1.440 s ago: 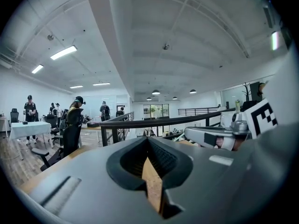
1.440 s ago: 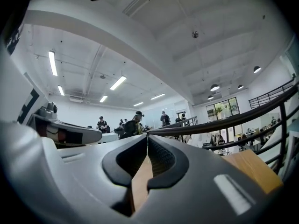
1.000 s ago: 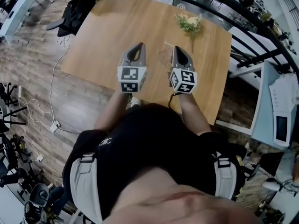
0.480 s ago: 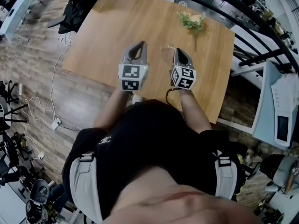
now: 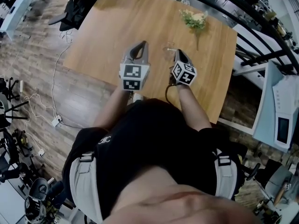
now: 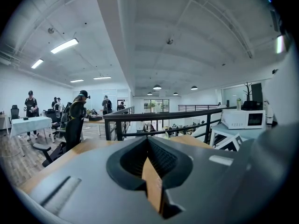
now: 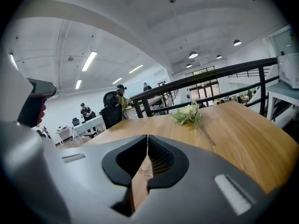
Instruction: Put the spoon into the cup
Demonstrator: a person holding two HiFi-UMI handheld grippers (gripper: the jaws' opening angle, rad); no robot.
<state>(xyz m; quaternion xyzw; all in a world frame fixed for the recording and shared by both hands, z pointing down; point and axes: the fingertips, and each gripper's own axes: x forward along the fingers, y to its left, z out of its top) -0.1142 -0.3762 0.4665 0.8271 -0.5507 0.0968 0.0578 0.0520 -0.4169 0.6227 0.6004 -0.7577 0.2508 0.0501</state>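
Left gripper and right gripper are held side by side over the near part of the wooden counter; both have their jaws pressed together with nothing between them, likely a ready stance, since no grasp has been made yet. A faint glassy shape just ahead of the right gripper is probably the cup; the spoon cannot be made out in any view. Flower sprig lies at the far side, well apart from both grippers.

the left claw and right claw hover side by side over a wooden table, flowers lying beyond them.
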